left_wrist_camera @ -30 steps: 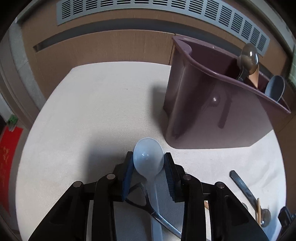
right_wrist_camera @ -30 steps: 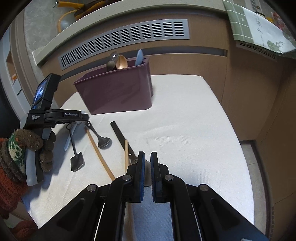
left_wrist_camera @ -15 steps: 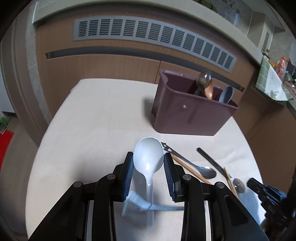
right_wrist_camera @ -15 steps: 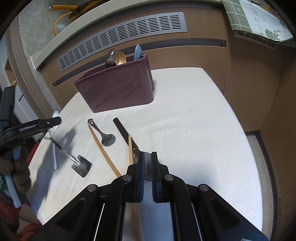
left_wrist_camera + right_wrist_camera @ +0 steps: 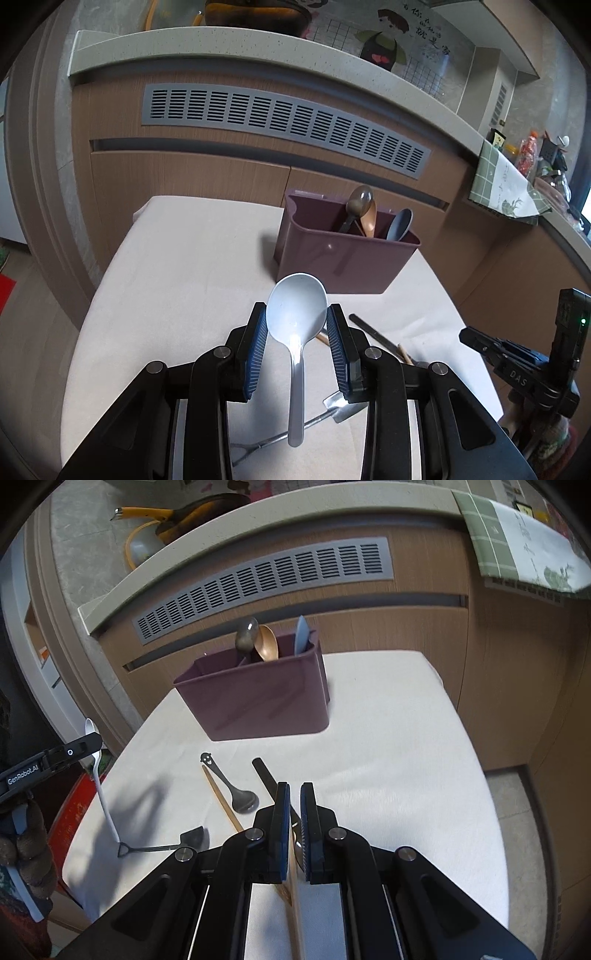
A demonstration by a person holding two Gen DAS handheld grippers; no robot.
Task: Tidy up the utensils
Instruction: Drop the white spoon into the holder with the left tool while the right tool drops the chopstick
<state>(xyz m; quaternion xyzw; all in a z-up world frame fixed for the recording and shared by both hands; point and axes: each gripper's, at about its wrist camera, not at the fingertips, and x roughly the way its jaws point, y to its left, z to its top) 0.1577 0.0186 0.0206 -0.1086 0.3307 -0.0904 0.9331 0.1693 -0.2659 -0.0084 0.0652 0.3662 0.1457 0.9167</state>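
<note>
In the right wrist view, at about nine o'clock, the left gripper (image 5: 86,742) is closed on the bowl of a white plastic spoon (image 5: 98,771); the spoon's long axis runs near vertical, bowl up and handle hanging down toward five o'clock, its tip above the white table (image 5: 388,738). In the left wrist view the same spoon (image 5: 297,314) sits between the blue pads (image 5: 258,343), bowl pointing twelve o'clock toward the maroon utensil caddy (image 5: 343,258), handle toward six o'clock.

Moving right along the table, a small black shovel-shaped spoon (image 5: 162,845) lies with its axis roughly three to nine o'clock, blade toward three. Next, a wooden chopstick (image 5: 221,799) runs from eleven to five o'clock, just beside a dark metal spoon (image 5: 231,788) with a smiley handle end at eleven o'clock and bowl at five. A black flat handle (image 5: 264,773) lies on the same diagonal.

The caddy (image 5: 258,698) stands at twelve o'clock, holding a metal spoon (image 5: 246,633), a wooden spoon (image 5: 267,642) and a blue spoon (image 5: 301,635), bowls up.

The right gripper (image 5: 294,823) is nearly closed, with a wooden stick (image 5: 294,886) running twelve to six between its fingers; whether the pads grip it I cannot tell.
</note>
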